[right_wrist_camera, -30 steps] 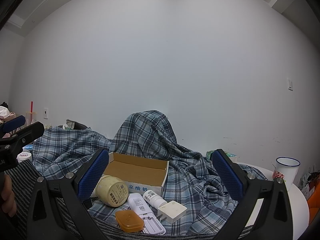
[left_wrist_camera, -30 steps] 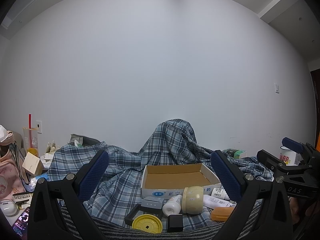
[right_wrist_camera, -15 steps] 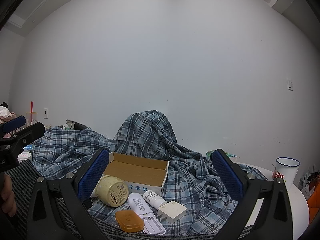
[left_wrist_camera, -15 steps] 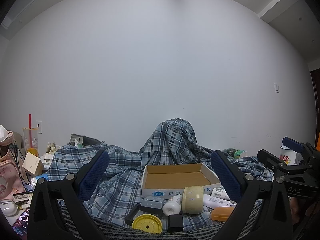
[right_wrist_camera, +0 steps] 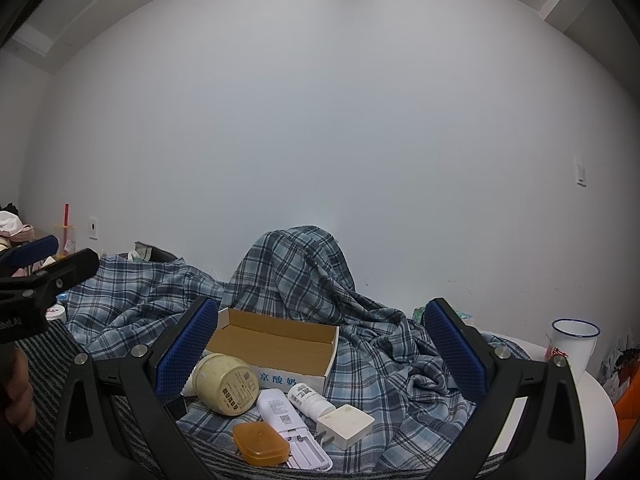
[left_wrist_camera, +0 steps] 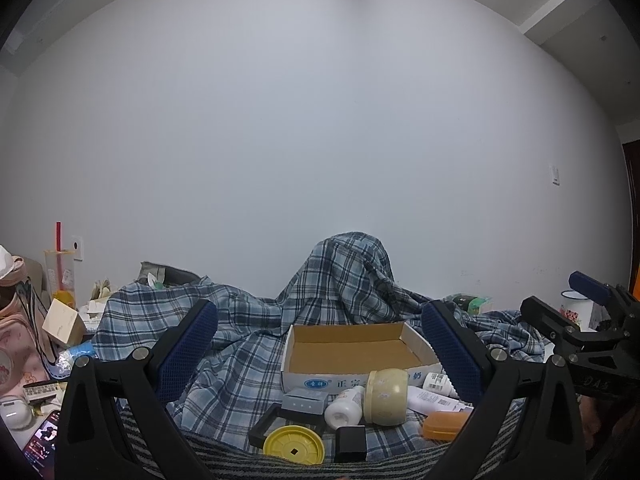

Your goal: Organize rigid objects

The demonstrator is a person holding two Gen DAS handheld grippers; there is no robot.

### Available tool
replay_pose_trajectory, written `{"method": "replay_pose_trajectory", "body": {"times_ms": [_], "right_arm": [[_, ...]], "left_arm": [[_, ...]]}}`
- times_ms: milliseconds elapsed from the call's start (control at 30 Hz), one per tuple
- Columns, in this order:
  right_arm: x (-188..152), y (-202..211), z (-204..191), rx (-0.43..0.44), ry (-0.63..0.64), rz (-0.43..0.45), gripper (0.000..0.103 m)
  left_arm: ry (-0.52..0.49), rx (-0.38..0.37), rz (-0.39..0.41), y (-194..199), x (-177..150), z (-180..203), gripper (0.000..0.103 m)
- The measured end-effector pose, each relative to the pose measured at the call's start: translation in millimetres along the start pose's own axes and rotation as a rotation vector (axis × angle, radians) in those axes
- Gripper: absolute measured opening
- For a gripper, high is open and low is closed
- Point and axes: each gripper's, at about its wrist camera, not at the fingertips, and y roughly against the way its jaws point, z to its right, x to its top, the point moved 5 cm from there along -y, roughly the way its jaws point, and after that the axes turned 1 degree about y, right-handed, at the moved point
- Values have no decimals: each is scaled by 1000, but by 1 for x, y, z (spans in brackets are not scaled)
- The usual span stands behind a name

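Observation:
An open cardboard box (left_wrist_camera: 352, 350) (right_wrist_camera: 276, 344) with nothing inside sits on a plaid cloth (left_wrist_camera: 240, 344). In front of it lie a cream jar (left_wrist_camera: 386, 396) (right_wrist_camera: 226, 384) on its side, a white bottle (left_wrist_camera: 344, 406), a yellow lid (left_wrist_camera: 293, 443), a black cube (left_wrist_camera: 351, 443), an orange case (left_wrist_camera: 444, 425) (right_wrist_camera: 260, 442), a white charger (right_wrist_camera: 346, 426) and a small white bottle (right_wrist_camera: 308, 396). My left gripper (left_wrist_camera: 320, 348) is open, held back from the objects. My right gripper (right_wrist_camera: 320, 348) is open too, likewise holding nothing.
A white enamel mug (right_wrist_camera: 570, 344) stands at the right on a round white table (right_wrist_camera: 600, 396). At the left are a drink cup with a red straw (left_wrist_camera: 60, 272), a wooden block (left_wrist_camera: 64, 322), a pink bag (left_wrist_camera: 14, 348) and a phone (left_wrist_camera: 42, 436). A cloth-covered hump (left_wrist_camera: 348, 276) rises behind the box.

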Motion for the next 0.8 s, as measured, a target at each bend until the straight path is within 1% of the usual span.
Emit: {"method": "replay_pose_trajectory", "body": {"times_ms": [100,167,300,433,567,667,800], "right_arm": [[-2,-1,0,-6,1,-10,103],[-3,-1,-1,-6,1,-11,103],[-5,-2,-2,-10,8,-17,103],[-6,4,-3,-7,8,4,103],[-10,-3,-1,-53,3,-44,103],[-10,-6,3,-86,-8,-74,103],[-4,-13,12,-37,-49,-169,103]], "left_arm": [[2,20,17,3,1,-1,103],[-6,13,18,4,1,1,103],[-10,15,-16,-4,0,2,103],[10,2,-54,-12,-3,-2,103],[6,-40,-76,-16,-4,2,103],[-20,-27,-103,-22,-5,7,103],[-49,-37,-137,-28,2,12,103]]}}
